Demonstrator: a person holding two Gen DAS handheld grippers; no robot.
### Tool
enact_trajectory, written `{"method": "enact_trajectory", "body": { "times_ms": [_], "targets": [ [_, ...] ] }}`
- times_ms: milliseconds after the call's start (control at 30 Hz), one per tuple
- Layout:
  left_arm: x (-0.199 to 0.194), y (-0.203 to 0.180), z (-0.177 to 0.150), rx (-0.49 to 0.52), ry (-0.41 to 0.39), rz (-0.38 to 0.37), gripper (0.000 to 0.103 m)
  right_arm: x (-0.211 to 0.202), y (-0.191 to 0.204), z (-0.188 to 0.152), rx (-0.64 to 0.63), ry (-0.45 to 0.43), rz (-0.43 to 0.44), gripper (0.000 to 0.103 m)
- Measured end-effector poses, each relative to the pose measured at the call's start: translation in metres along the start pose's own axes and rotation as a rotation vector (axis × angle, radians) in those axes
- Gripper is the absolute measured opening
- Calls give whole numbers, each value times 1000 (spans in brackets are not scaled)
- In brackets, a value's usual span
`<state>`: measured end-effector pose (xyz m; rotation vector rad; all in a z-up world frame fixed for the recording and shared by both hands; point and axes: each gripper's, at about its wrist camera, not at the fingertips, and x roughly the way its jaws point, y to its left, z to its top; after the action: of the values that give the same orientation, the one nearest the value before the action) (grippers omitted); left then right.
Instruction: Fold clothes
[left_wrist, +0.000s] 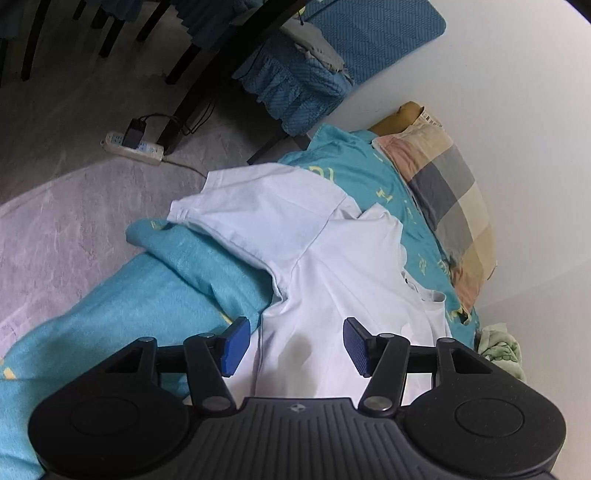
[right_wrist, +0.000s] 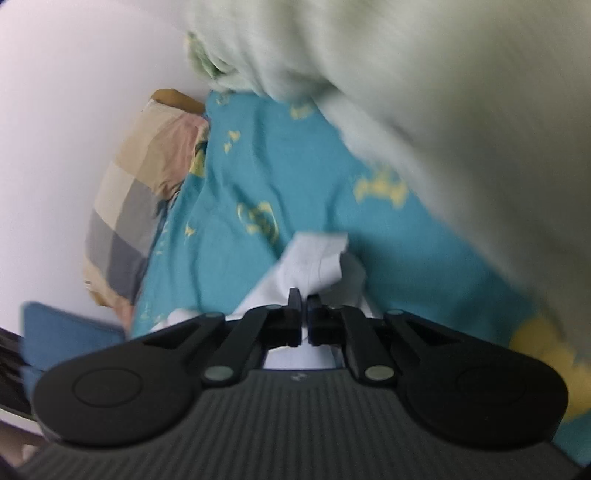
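Note:
A white short-sleeved shirt (left_wrist: 325, 266) lies on the teal bed sheet (left_wrist: 147, 288), one sleeve spread toward the bed's edge. My left gripper (left_wrist: 295, 343) hovers over the shirt's body, open, its blue pads (left_wrist: 236, 343) apart with nothing pinched between them. In the right wrist view, which is blurred, my right gripper (right_wrist: 303, 306) is shut on a bunched fold of the white shirt (right_wrist: 314, 258), which sticks out beyond the fingertips above the teal sheet (right_wrist: 258, 177).
A checked pillow (left_wrist: 443, 199) leans on the white wall. A pale green blanket (right_wrist: 424, 92) fills the right wrist view's upper right. Beyond the bed are a grey rug (left_wrist: 66, 221), a power strip (left_wrist: 133, 147) and chairs with blue covers (left_wrist: 295, 88).

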<state>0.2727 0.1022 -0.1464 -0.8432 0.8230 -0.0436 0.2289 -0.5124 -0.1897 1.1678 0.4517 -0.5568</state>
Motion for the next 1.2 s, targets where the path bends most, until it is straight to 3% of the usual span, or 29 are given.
{"method": "enact_trajectory", "body": {
  "times_ms": [167, 300, 367, 433, 533, 633, 700, 800, 867, 900, 933, 1033, 1200],
  "targets": [
    [1, -1, 4, 41, -26, 4, 58, 9, 70, 36, -127, -17, 41, 4],
    [0, -3, 4, 47, -16, -18, 58, -35, 136, 38, -396, -180, 335, 4],
    [-1, -3, 4, 47, -10, -22, 58, -48, 138, 32, -474, -215, 344, 4],
    [-3, -2, 4, 46, -5, -28, 58, -47, 116, 28, -464, -205, 255, 4],
    [-4, -1, 3, 53, 2, -21, 58, -29, 69, 26, -402, -139, 31, 4],
    [-4, -2, 1, 70, 14, -10, 58, 3, 19, 27, -387, -3, -169, 6],
    [-2, -5, -1, 95, 16, 1, 59, 14, -7, 29, -330, 86, -166, 7],
    [-2, -12, -7, 160, 33, 51, 60, 6, -9, 32, -314, 161, -100, 10],
    [-7, -17, -14, 201, 49, 60, 60, -12, -2, 29, -348, 178, -68, 30],
    [-12, -21, -18, 228, 53, 55, 61, -27, 2, 23, -379, 182, -51, 47],
    [-19, -27, -23, 269, 57, 56, 62, -45, 8, 14, -418, 195, -34, 52],
    [-45, -43, -42, 391, 49, 57, 67, -88, 26, -9, -578, 309, -7, 52],
    [-93, -53, -81, 521, 55, 25, 73, -141, 36, -77, -984, 654, -24, 50]
  ]
}}
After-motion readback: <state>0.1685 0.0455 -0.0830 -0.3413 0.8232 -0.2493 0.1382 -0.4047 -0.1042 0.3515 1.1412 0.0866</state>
